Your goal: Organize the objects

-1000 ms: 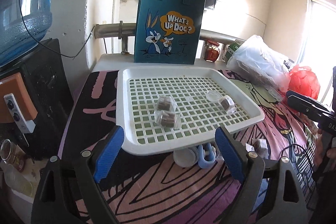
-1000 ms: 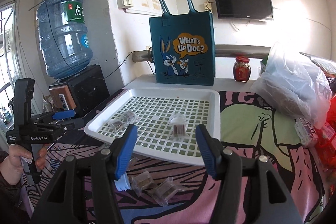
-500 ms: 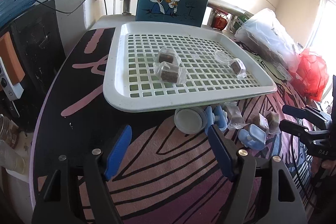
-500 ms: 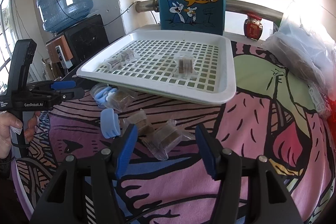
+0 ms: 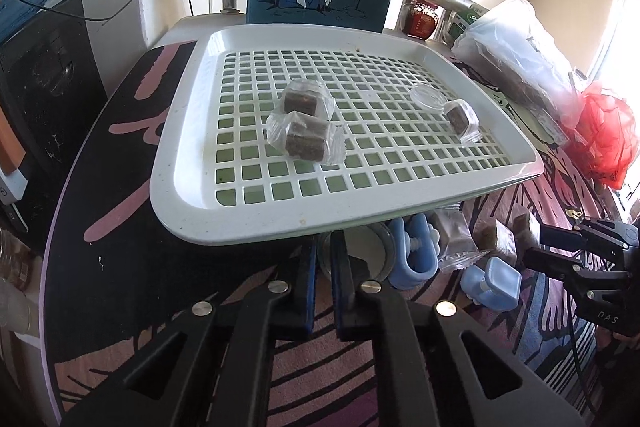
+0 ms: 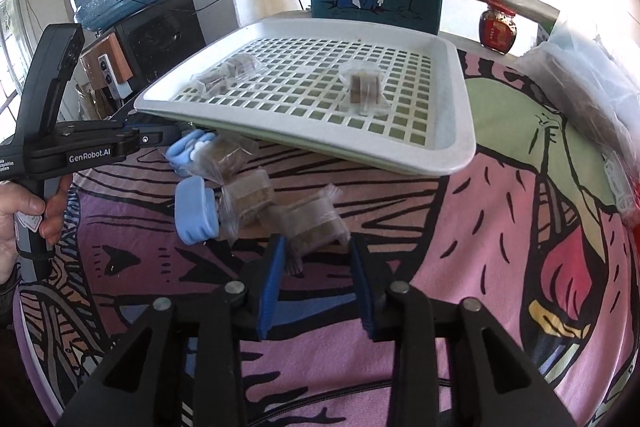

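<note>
1. The right hand-held gripper (image 6: 316, 251), jaws closing, brackets a wrapped brown cake (image 6: 314, 223) at lower centre of the right wrist view, long axis crosswise between the pads.
2. The left hand-held gripper (image 5: 324, 247) is fully closed against a round lid (image 5: 370, 251).
3. The white tray (image 6: 456, 115) lies just above; blue clips (image 6: 196, 213) crowd the left.

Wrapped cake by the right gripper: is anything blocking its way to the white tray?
Nothing visible. The right gripper is closing its jaws with the wrapped cake between them, and only bare cloth lies between it and the white tray. The tray's raised rim must be cleared; other cakes lie off to the left.
</note>
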{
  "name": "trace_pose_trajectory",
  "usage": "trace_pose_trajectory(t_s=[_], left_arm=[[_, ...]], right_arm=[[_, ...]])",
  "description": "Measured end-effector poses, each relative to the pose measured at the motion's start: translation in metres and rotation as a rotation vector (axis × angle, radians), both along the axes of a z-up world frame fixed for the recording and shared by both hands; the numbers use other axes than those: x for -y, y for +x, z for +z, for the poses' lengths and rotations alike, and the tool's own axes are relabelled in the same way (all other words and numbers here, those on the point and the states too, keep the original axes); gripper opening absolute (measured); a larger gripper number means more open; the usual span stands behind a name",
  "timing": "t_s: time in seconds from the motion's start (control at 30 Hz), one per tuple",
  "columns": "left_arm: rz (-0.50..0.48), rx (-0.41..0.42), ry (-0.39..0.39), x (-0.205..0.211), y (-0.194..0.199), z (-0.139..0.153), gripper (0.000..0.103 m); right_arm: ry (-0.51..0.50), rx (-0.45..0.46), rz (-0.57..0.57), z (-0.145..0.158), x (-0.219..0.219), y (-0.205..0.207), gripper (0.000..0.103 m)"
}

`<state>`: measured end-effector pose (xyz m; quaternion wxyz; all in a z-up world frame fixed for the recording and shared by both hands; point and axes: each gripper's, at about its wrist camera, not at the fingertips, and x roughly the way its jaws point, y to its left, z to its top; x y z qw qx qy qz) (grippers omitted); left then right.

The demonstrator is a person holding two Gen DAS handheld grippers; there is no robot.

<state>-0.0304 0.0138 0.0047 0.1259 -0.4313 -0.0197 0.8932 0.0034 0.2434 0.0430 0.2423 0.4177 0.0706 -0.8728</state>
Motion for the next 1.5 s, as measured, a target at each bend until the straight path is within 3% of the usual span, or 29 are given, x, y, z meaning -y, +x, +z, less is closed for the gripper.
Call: trace_pose_trajectory(t_s=[0.03, 0.3, 0.33, 0.4, 0.47, 0.57, 0.63, 0.7, 0.87, 1.1, 1.2, 1.37, 1.5], left_arm=[[-0.012, -0.001, -0.001, 0.000, 0.002, 0.000, 0.003], [-0.033, -0.029, 0.014, 0.013, 0.032, 0.008, 0.003], [-0.032, -0.035, 0.025, 0.015, 0.033, 0.010, 0.003], [-0.031, -0.052, 0.040, 0.017, 0.035, 0.014, 0.003], [-0.037, -0.076, 0.035, 0.014, 0.035, 0.017, 0.003], [-0.043, -0.080, 0.042, 0.011, 0.035, 0.016, 0.003], [-0.048, -0.080, 0.032, 0.009, 0.035, 0.013, 0.003], [-0.050, -0.070, 0.041, 0.009, 0.034, 0.012, 0.003], [-0.040, -0.076, 0.052, 0.013, 0.034, 0.012, 0.003], [-0.037, -0.069, 0.069, 0.015, 0.034, 0.011, 0.003], [-0.037, -0.067, 0.075, 0.016, 0.033, 0.010, 0.003], [-0.045, -0.090, 0.072, 0.014, 0.036, 0.013, 0.003], [-0.060, -0.103, 0.079, 0.013, 0.039, 0.015, 0.003]], right_arm=[[0.003, -0.006, 0.001, 0.001, 0.001, 0.001, 0.024], [-0.052, -0.073, 0.002, 0.014, -0.006, 0.020, 0.018], [-0.058, -0.081, 0.000, 0.016, -0.007, 0.022, 0.005], [-0.074, -0.097, -0.007, 0.020, -0.007, 0.023, 0.001], [-0.073, -0.108, -0.007, 0.023, -0.005, 0.022, 0.001], [0.029, -0.089, -0.044, 0.017, 0.002, 0.018, 0.007], [0.023, -0.060, -0.081, 0.013, -0.002, 0.015, 0.025], [-0.025, -0.038, -0.097, 0.014, -0.007, 0.012, 0.031], [-0.023, -0.060, -0.047, 0.024, 0.004, -0.003, 0.035], [0.008, 0.037, -0.013, 0.001, 0.021, -0.031, 0.035], [-0.002, -0.001, -0.007, -0.001, 0.022, -0.025, 0.028], [-0.025, -0.059, -0.003, 0.009, 0.019, -0.002, 0.028], [-0.027, -0.170, -0.017, 0.022, 0.018, 0.017, 0.028]])
